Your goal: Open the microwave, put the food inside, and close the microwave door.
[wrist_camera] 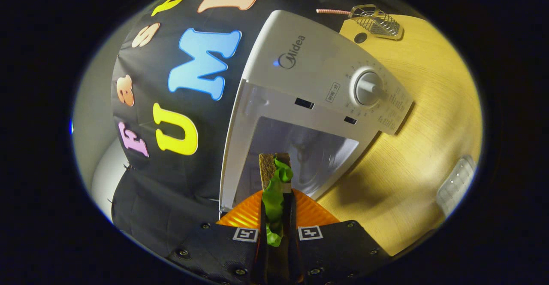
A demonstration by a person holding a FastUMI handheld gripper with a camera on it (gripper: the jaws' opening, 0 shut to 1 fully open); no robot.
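I am pinching the sandwich (274, 190) in my claw (276, 229): both fingers are pressing on it from either side, with the green lettuce bulging out along the gap between them and the brown bread sticking up past the tips. An orange ridged thing (309, 212), maybe a plate, is showing just under the sandwich, behind the fingers; I cannot tell whether the food is resting on it or hanging clear of it.

The microwave (309, 62) is standing on the wooden counter (429, 117), tilted in my view, and its mouth is gaping right ahead of the fingers. I am looking straight into the pale cavity (317, 152), so I am judging the first step, opening, as done. The door itself I cannot make out. The dial (368, 88) is sitting on the control panel beside the opening.

The second step is the one I am working on. The sandwich is sitting at the threshold, its top edge lining up against the cavity, but it is not yet lying on the floor inside. Left to do, as I am reading it: carrying the food in, setting it down, spreading the fingers, backing out and swinging the door shut.

A wire basket (377, 19) is lying on the counter beyond the microwave, well apart from my work.
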